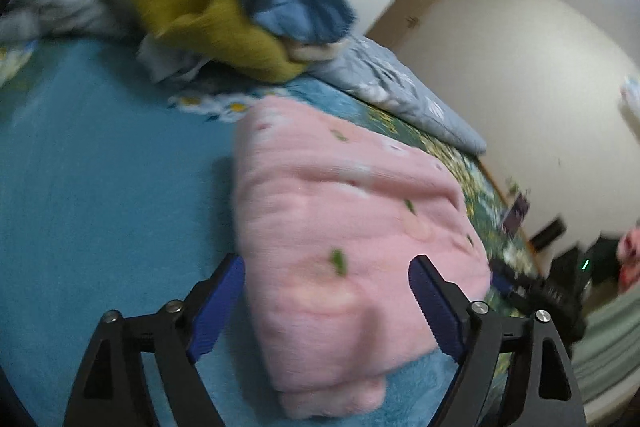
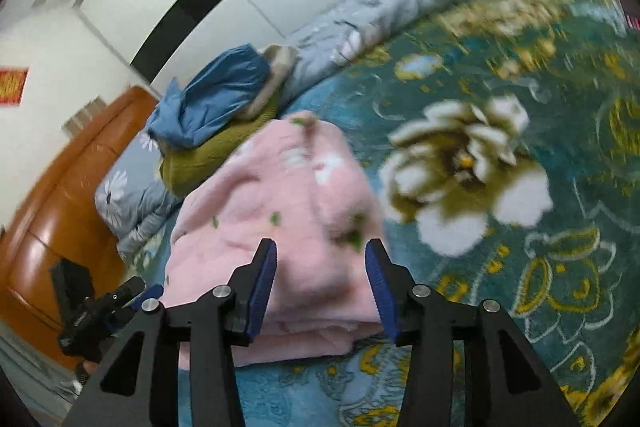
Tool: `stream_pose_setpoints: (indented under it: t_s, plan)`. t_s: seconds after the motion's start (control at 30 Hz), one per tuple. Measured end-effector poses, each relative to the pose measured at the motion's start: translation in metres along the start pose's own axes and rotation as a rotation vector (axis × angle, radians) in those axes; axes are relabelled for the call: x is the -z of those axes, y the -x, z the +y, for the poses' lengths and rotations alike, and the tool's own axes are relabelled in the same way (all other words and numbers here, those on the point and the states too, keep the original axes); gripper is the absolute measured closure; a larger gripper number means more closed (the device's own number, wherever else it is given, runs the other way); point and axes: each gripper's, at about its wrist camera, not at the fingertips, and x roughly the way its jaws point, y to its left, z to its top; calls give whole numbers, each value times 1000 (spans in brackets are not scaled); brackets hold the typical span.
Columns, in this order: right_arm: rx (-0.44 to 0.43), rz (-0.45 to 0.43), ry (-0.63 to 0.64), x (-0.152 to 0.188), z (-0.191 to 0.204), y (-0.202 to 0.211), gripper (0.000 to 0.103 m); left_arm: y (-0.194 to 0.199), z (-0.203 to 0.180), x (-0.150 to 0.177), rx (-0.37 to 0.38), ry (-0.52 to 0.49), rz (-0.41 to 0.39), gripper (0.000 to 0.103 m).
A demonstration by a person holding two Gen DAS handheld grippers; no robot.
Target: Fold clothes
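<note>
clothes pile (image 1: 224,3) behind folded pink garment (image 1: 340,227)

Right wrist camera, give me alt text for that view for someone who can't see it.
A folded pink garment lies on a teal flowered blanket, with the open right gripper just above its near edge, pads not pressing it. Behind sit a blue and yellow-green clothes pile and a grey-blue quilt; the left gripper shows at lower left.
</note>
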Motion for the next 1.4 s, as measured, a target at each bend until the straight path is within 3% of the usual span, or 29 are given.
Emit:
stream_pose_setpoints:
  t_s: [0.03,0.17,0.23,0.43,0.67,0.83,1.0,1.17,1.4]
  plan:
    - [-23,15,-39,0,-8,-3,42,-3,9,-1,13,33,16,11]
    - [-147,54,-153,-4,-31,-16,38,-18,27,-3,86,125,50,7]
    - [-183,73,-185,-8,-37,-24,27,-29,31,-5,132,158,79,2]
    - [-234,123,-193,-20,-38,-47,27,-60,23,-6,171,152,151,0]
    - [-229,175,-127,-26,-26,-71,27,-66,13,1,158,84,136,0]
    - [-238,189,-106,-30,-25,-81,27,-70,15,-3,153,145,154,0]
    - [-242,208,-75,-33,-21,-87,25,-69,17,-7,197,179,165,1]
    - [-234,207,-71,-36,-17,-94,30,-82,11,-11,202,188,191,15]
    - [-218,201,-111,-31,-11,-92,52,-82,5,-9,134,197,200,41]
